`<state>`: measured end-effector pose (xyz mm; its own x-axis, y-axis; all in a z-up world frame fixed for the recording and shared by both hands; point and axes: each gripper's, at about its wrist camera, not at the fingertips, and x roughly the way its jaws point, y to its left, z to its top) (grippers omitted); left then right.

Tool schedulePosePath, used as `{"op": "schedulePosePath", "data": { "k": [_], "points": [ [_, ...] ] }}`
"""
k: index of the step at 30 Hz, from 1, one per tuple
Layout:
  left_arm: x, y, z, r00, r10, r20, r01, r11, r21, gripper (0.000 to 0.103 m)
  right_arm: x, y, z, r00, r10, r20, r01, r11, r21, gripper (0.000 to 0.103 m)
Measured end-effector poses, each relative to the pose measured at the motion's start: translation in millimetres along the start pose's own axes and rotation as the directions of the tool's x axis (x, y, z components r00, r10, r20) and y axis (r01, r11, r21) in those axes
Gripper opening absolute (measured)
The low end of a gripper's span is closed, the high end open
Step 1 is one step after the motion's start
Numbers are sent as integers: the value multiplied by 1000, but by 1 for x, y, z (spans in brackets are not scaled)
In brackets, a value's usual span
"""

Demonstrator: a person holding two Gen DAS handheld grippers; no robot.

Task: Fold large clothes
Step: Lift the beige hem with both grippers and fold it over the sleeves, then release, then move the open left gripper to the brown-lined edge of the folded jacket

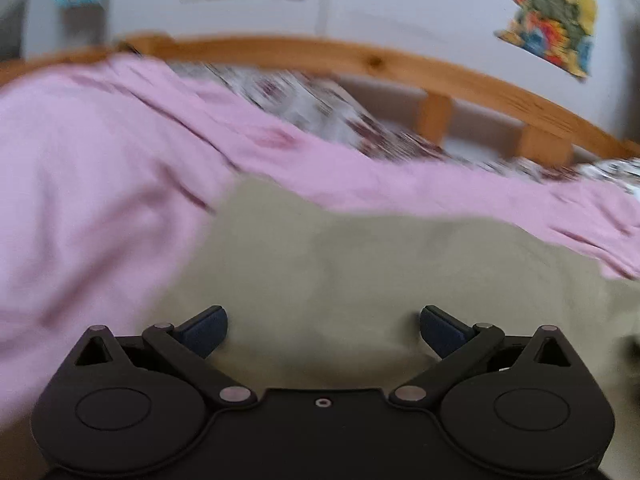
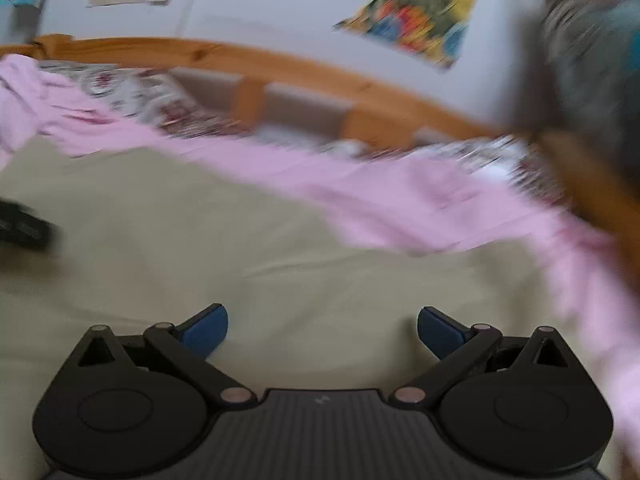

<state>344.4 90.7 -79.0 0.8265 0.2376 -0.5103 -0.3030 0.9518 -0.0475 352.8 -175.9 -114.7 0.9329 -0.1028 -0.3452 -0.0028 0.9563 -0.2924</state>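
A large pink garment (image 1: 100,168) lies spread on a bed over a beige sheet (image 1: 360,272). In the left wrist view it fills the left and runs as a band to the right. In the right wrist view the pink garment (image 2: 400,196) crosses the middle and hangs down the right edge. My left gripper (image 1: 323,330) is open and empty above the beige sheet, just short of the garment. My right gripper (image 2: 322,330) is open and empty above the beige sheet (image 2: 200,248). Both views are blurred by motion.
A wooden bed rail (image 1: 360,60) runs behind the garment, with a patterned floral cover (image 1: 320,112) below it. Posters hang on the white wall (image 1: 552,12). A dark object (image 2: 24,226), probably the other gripper, shows at the left edge of the right wrist view. Dark hanging cloth (image 2: 580,60) stands at right.
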Motion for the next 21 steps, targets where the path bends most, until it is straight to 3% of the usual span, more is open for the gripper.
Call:
{"op": "schedulePosePath", "data": {
  "k": [2,4,5,7,9,13,17,19,21],
  "points": [
    [6,14,3,998,57,19,-57,998,24,102,2,-26,-2,995,-91,28,92,995,-38,103],
    [23,32,2,993,113,-44,-114,993,-29,102,18,-46,-7,980,-198,-10,196,977,-83,103],
    [32,43,-1,989,117,-93,-126,988,-94,102,27,-56,-10,976,-212,-40,209,975,-79,103],
    [35,54,-5,994,86,-71,-97,980,-175,102,38,-74,-17,978,-196,-77,197,980,4,103],
    [35,49,-7,994,92,-58,-99,983,-155,102,49,-80,-26,977,-180,-117,189,979,70,103],
    [37,49,-8,994,87,-60,-95,984,-149,102,55,-66,-30,970,-214,-116,215,977,3,103],
    [31,53,0,995,70,-66,-79,987,-141,101,52,-70,-19,972,-183,-149,188,982,20,103],
    [8,62,6,998,62,-14,-64,983,-171,102,27,-68,-2,975,-195,-109,206,974,97,103],
    [-20,69,10,998,22,52,-12,984,-178,102,-8,-57,14,996,-90,-29,93,979,178,103]
  ]
}}
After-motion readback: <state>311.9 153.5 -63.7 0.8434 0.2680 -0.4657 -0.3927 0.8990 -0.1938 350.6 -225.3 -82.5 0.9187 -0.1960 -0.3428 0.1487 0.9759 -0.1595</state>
